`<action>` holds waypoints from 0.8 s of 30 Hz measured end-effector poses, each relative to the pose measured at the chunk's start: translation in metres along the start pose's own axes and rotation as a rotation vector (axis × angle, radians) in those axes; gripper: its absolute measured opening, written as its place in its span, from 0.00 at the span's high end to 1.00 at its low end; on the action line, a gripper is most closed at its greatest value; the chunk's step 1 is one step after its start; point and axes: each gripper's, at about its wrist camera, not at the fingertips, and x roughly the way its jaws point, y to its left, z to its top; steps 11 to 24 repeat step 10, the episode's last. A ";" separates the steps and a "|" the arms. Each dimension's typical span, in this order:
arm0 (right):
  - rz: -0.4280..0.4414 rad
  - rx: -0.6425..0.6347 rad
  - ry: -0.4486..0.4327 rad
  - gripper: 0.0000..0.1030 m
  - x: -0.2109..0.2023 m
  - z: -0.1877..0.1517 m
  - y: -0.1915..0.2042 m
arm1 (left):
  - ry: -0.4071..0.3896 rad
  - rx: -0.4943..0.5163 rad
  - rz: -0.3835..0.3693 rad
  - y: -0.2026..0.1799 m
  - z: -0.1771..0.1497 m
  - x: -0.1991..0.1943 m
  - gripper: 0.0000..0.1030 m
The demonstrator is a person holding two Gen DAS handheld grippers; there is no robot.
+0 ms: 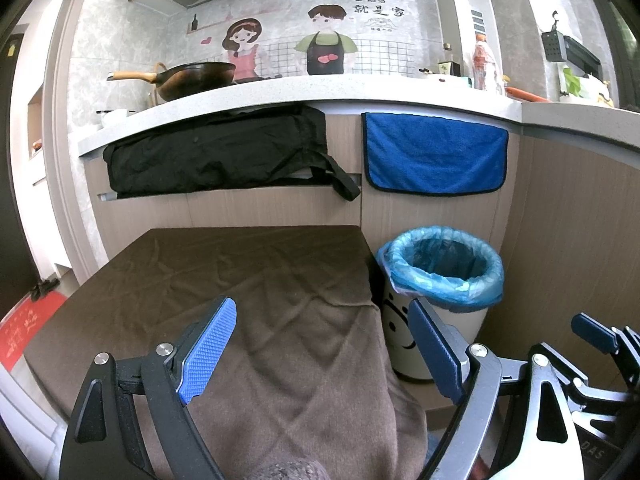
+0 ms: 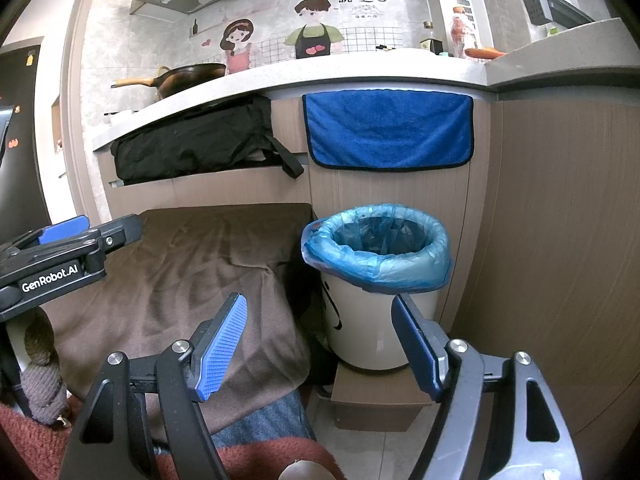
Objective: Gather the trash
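A white trash bin [image 1: 436, 344] with a blue liner bag [image 1: 444, 268] stands on the floor against the wooden cabinet, right of a table under a brown cloth [image 1: 224, 276]. It also shows in the right wrist view [image 2: 360, 332], liner [image 2: 376, 248] open. My left gripper [image 1: 324, 348] is open and empty, low over the cloth's near right part. My right gripper [image 2: 320, 344] is open and empty, in front of the bin. No loose trash shows on the cloth.
A black bag [image 1: 216, 156] and a blue towel [image 1: 432, 152] hang from the counter edge above. A wok [image 1: 192, 78] and bottles [image 1: 484, 60] sit on the counter. The bin rests on a low wooden step [image 2: 376, 404]. A red mat [image 1: 28, 332] lies at left.
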 end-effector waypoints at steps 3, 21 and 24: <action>-0.001 -0.001 -0.003 0.30 0.000 0.000 -0.001 | 0.001 -0.002 -0.002 -0.001 -0.001 0.001 0.15; -0.005 -0.003 -0.002 0.30 -0.002 -0.001 0.000 | -0.004 -0.001 -0.007 -0.001 0.000 0.001 0.15; -0.005 -0.003 -0.002 0.30 -0.002 -0.001 0.000 | -0.004 -0.001 -0.007 -0.001 0.000 0.001 0.15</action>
